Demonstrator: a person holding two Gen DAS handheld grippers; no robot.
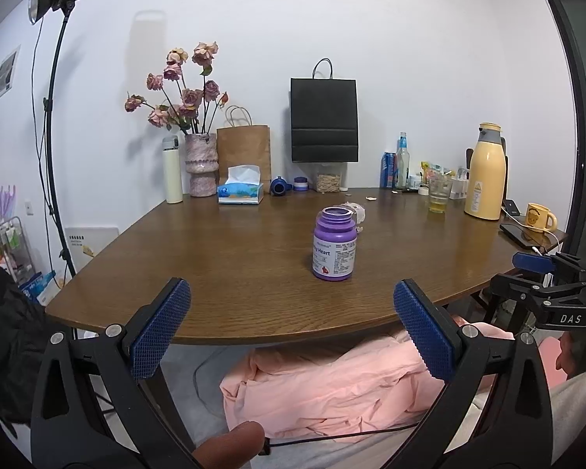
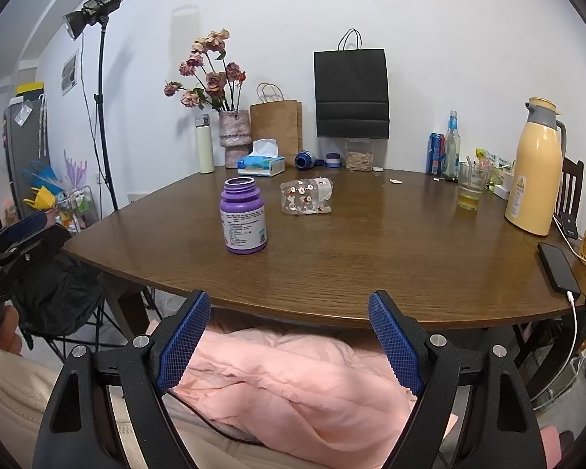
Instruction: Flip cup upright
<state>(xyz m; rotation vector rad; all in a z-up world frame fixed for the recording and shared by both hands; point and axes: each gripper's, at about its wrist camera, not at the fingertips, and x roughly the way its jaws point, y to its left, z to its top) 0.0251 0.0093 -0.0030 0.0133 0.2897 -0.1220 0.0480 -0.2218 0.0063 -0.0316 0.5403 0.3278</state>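
Cup (image 2: 307, 196), clear with a red-and-white print, lies on its side near the middle of the brown wooden surface (image 2: 371, 258), well beyond both sets of jaws. Left gripper (image 1: 292, 326) and right gripper (image 2: 289, 336) both hover off the near edge over pink fabric (image 2: 293, 383), jaws wide apart, holding nothing. Purple bottle (image 2: 243, 217), uncapped and upright, stands just left of the cup in the right wrist view; in the left wrist view it stands in front of the cup and hides most of it. Far edge by the wall: tissue box (image 2: 261, 165), vase of flowers (image 2: 234, 138), brown and black paper bags. Right side: glass with yellow liquid (image 2: 470, 187), yellow thermos jug (image 2: 535, 168), phone (image 2: 558, 265) on a cable. Open bare wood in front of and right of the cup.
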